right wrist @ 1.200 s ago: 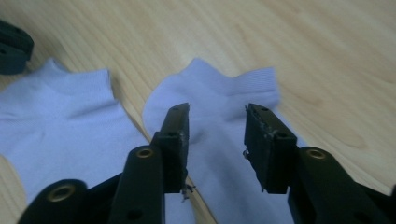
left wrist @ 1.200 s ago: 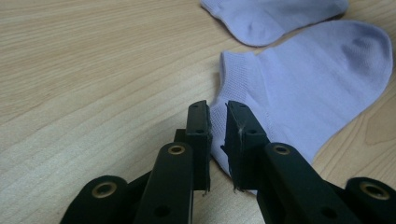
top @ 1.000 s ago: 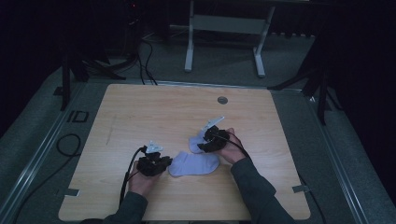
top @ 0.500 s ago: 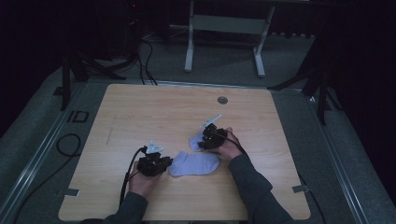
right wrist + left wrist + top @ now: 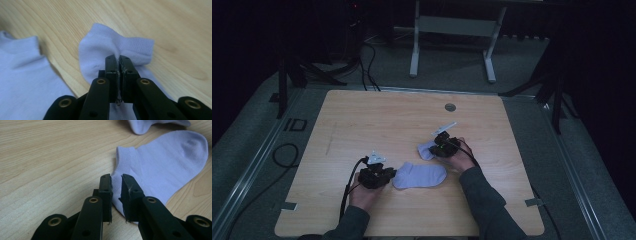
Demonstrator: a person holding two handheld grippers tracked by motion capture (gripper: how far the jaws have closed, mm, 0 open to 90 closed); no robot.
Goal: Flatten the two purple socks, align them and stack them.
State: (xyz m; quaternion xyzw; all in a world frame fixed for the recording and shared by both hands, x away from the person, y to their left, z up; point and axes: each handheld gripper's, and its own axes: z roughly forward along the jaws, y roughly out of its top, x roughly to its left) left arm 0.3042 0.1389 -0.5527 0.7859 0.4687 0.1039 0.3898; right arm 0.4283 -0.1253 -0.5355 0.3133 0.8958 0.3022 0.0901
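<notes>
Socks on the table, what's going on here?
A person at a wooden table works two pale lilac socks with a handheld gripper in each hand. The right gripper has just been closing and now pinches a fold of the bunched sock between its jaws. The left gripper has its jaws nearly together on the cuff edge of the flat sock, which lies spread out on the wood. The two socks lie close together, between the hands.
</notes>
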